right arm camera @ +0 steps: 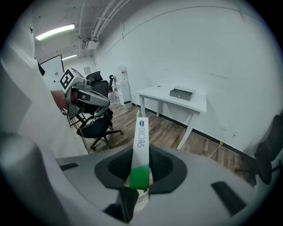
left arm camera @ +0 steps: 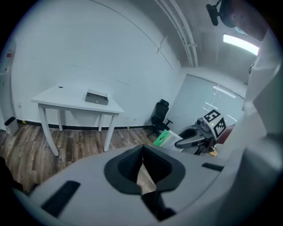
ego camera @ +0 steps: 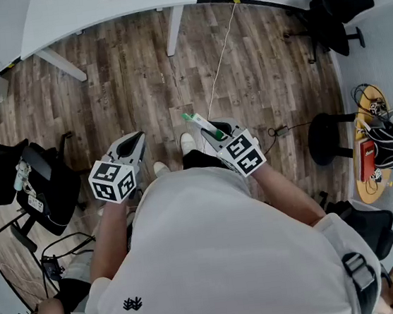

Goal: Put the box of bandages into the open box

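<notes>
A slim green-and-white box of bandages [right arm camera: 140, 150] stands on edge between the jaws of my right gripper [right arm camera: 139, 185], which is shut on it. In the head view the box of bandages [ego camera: 197, 123] pokes forward out of the right gripper [ego camera: 206, 129] over the wooden floor. My left gripper [ego camera: 137, 140] is held level beside it, shut and with nothing in it; its pads [left arm camera: 142, 164] meet. A grey open box [right arm camera: 182, 93] sits far ahead on a white table [right arm camera: 198, 106], also seen as the grey box [left arm camera: 96, 97] in the left gripper view.
The white table [ego camera: 94, 16] stands across a stretch of wood floor. A black office chair [ego camera: 44, 186] is at the left, another chair [ego camera: 341, 7] at the far right, plus a black stool [ego camera: 329, 136] and a small round table [ego camera: 371, 160]. A white cable [ego camera: 220, 57] crosses the floor.
</notes>
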Demonstrator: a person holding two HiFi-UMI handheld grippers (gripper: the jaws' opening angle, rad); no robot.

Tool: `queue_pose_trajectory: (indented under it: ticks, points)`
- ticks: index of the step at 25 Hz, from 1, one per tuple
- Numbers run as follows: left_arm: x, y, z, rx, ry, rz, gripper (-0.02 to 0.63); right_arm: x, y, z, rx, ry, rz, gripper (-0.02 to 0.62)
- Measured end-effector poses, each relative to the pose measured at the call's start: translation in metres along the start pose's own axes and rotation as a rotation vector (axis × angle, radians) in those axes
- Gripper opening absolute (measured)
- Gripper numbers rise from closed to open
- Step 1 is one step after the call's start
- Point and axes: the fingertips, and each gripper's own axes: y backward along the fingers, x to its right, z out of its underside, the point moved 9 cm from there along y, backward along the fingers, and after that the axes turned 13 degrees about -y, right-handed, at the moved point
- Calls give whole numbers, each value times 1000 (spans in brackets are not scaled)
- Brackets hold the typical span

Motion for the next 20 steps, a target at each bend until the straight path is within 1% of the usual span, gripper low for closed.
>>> queue_pose_trajectory:
  ticks: [4,11,15,20]
  points:
    - [-3,-22,-21,7,-25,13,9,23,-1,-19,24,-3,11,87]
    - [-2,-60,-44,3,-12,-2,9,71,-3,-38,36,10,-23,87]
    - [1,-81,-54,-10,-9,-24,9,102,-5,-44,34,-17,-53,89]
    - [-1,-97,-66,-4,8,-72,9,133,-14,-52,32,-24,-68,89]
